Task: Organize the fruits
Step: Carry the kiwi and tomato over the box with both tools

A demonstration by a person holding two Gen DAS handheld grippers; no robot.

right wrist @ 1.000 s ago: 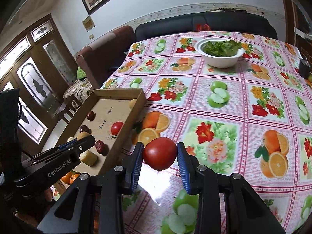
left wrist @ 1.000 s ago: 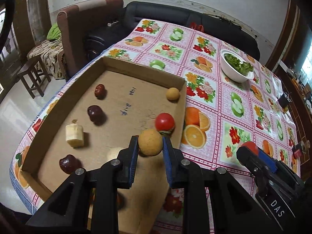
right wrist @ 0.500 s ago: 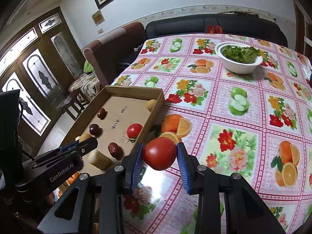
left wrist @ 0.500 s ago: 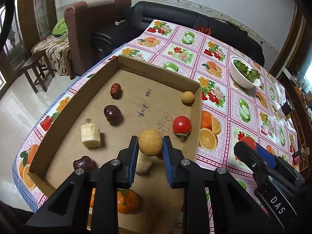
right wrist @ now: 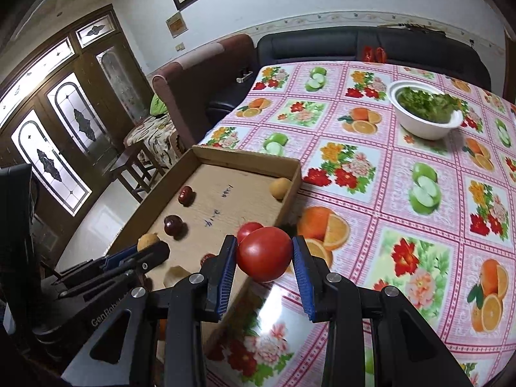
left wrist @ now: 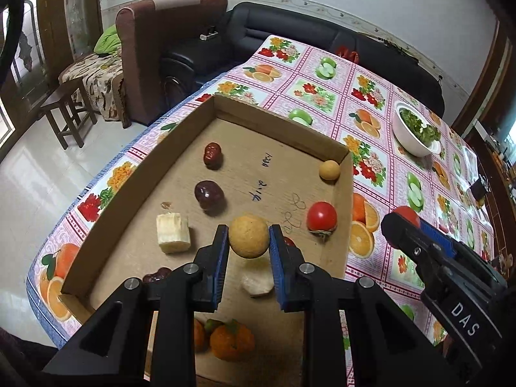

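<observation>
White letters "DAS" stand on the black body of the right gripper (left wrist: 416,225) in the left wrist view. "GenRobo", partly cut off, stands on the left gripper (right wrist: 154,251). Blue handwriting on the cardboard box (left wrist: 280,122) floor is illegible.

Left tongs (left wrist: 248,248): black, blue pads, tan-yellow round fruit (left wrist: 248,240). Right tongs (right wrist: 263,262): same black/blue, red tomato (right wrist: 264,254). Brown cardboard tray (left wrist: 277,129), blue scribbles inside. In it: 2 dark red jujubes (left wrist: 209,195), red tomato, pale banana chunk (left wrist: 173,233), orange tangerine (left wrist: 231,342). Tabletop (right wrist: 403,193): pink-white checked cloth with orange, green apple, red flower squares. White bowl (right wrist: 422,125), greens inside.
</observation>
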